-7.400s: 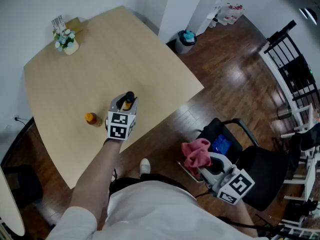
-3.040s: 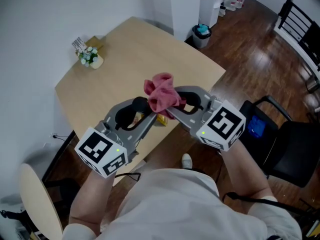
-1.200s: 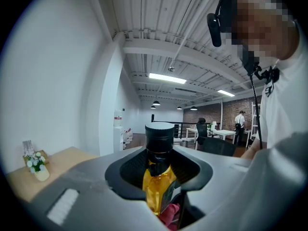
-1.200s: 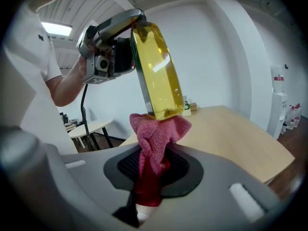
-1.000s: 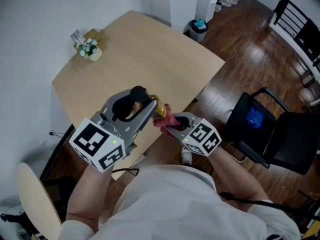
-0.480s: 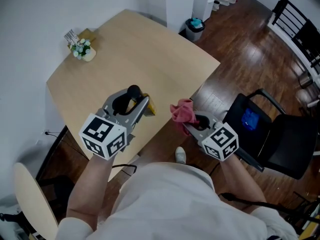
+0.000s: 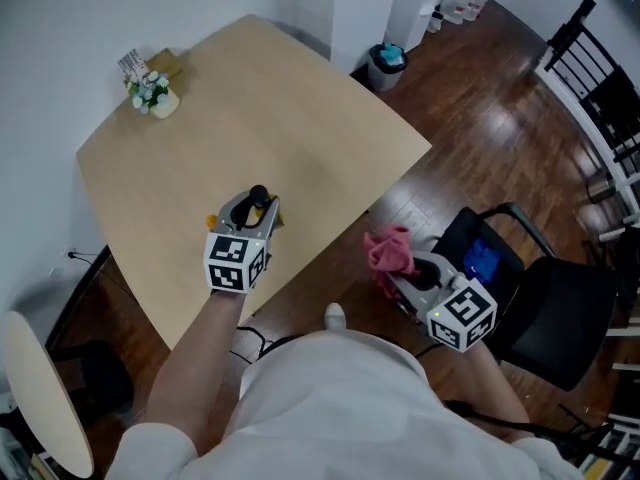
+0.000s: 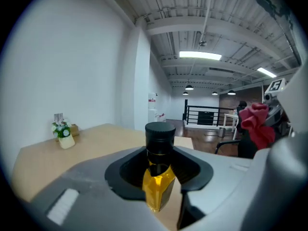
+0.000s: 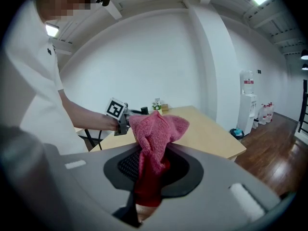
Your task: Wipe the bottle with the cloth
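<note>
A small bottle (image 7: 257, 208) with yellow contents and a black cap (image 8: 160, 135) stands upright between the jaws of my left gripper (image 7: 256, 211), which is shut on it low over the wooden table (image 7: 300, 138). In the left gripper view the bottle (image 8: 158, 184) fills the jaw opening. My right gripper (image 7: 398, 268) is shut on a bunched pink cloth (image 7: 391, 251), held off the table's right edge above the floor. The cloth (image 9: 155, 134) rises out of the right gripper's jaws and is well apart from the bottle.
A small flower pot (image 7: 151, 95) sits at the table's far left corner. A small orange thing (image 7: 212, 221) lies just left of the left gripper. A black chair (image 7: 545, 313) stands right of the right gripper, a bin (image 7: 383, 64) beyond the table.
The grippers have drawn apart: the cloth has come away from the bottle to the right, and the left gripper has sunk toward the table with the bottle.
</note>
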`<act>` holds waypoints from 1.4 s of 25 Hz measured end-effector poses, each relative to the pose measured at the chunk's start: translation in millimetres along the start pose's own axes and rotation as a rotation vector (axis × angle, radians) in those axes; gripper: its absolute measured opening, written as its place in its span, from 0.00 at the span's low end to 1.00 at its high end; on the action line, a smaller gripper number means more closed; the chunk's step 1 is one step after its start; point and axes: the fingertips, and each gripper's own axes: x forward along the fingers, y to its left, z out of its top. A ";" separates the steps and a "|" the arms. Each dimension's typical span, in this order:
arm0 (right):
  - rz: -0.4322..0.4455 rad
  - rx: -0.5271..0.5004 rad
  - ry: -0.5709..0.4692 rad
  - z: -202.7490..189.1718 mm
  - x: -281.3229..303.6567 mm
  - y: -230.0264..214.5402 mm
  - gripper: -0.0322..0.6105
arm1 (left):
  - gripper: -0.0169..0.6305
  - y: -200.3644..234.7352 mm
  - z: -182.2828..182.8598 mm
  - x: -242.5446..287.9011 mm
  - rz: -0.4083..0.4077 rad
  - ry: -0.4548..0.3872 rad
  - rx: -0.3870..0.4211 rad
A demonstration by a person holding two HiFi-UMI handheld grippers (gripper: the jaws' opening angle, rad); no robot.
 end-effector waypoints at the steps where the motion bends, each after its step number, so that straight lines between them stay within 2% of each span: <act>1: -0.001 -0.003 0.008 0.5 -2.9 -0.9 0.18 | 0.26 6.2 -10.0 4.5 0.021 0.006 -0.009; 10: 0.015 -0.011 0.056 -1.3 -12.8 -19.6 0.18 | 0.26 26.7 -45.5 30.2 0.105 -0.010 -0.031; 15: 0.049 -0.013 0.054 -3.7 -11.2 -22.1 0.18 | 0.27 24.1 -44.8 31.5 0.091 -0.016 -0.015; 20: 0.080 -0.041 0.049 -2.2 -6.1 -14.6 0.18 | 0.37 24.7 -34.9 21.1 0.121 -0.009 0.001; 26: 0.123 -0.063 0.021 3.2 12.2 11.7 0.18 | 0.38 17.7 -20.8 -28.2 0.147 -0.030 0.013; 31: 0.136 -0.088 -0.005 13.3 26.8 50.3 0.18 | 0.37 5.7 -6.8 -100.3 0.080 -0.086 -0.017; 35: 0.130 -0.076 -0.021 16.6 32.3 100.4 0.18 | 0.36 -2.4 -19.4 -173.0 0.011 -0.062 -0.029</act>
